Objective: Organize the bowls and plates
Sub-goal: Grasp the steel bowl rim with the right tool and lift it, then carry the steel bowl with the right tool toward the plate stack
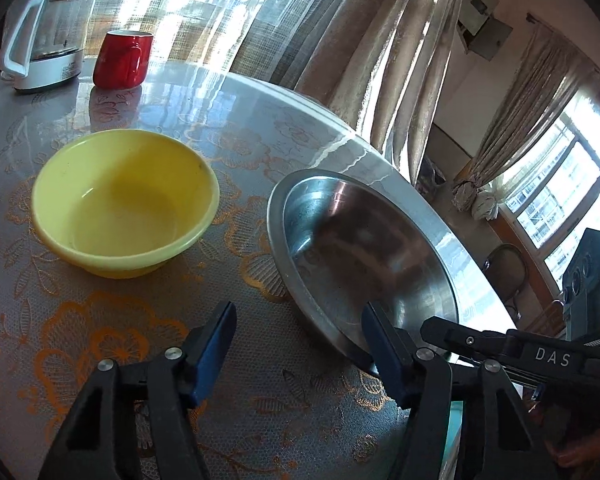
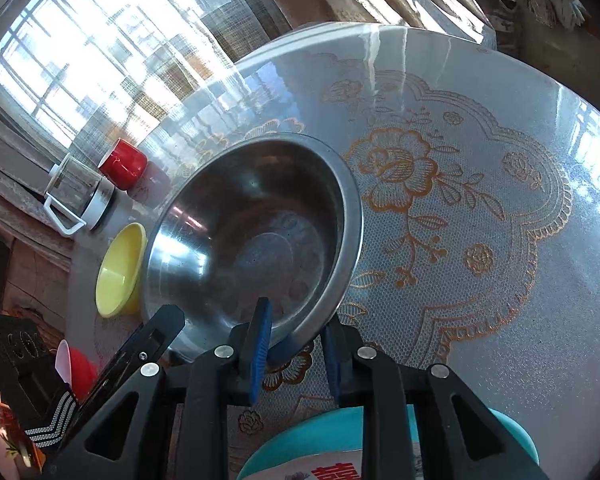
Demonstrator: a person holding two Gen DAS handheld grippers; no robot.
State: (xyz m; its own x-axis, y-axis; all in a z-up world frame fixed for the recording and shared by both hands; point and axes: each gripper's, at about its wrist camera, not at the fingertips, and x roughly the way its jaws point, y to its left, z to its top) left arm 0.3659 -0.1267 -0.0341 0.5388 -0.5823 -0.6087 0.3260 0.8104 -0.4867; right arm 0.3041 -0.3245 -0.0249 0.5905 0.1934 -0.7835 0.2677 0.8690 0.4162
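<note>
Both tongs first: through the left wrist camera I see my left gripper [image 1: 296, 330] with fingers apart on nothing, its right pad inside the near rim of the round stainless-steel bowl [image 1: 360, 256], its left pad over the lace-patterned table [image 1: 100, 340]; the shallow yellow plastic bowl [image 1: 126, 202] sits ahead to its left. Through the right wrist camera, my right gripper [image 2: 296, 330] is clamped on that steel bowl's near rim, apparently tipping it so I can carry it, probably toward the yellow one.

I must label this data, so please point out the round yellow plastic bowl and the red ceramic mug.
Round yellow plastic bowl [image 1: 120, 216]: left wrist view, inner floor.
Red ceramic mug [image 1: 120, 62]: left wrist view, outer side wall.
</note>
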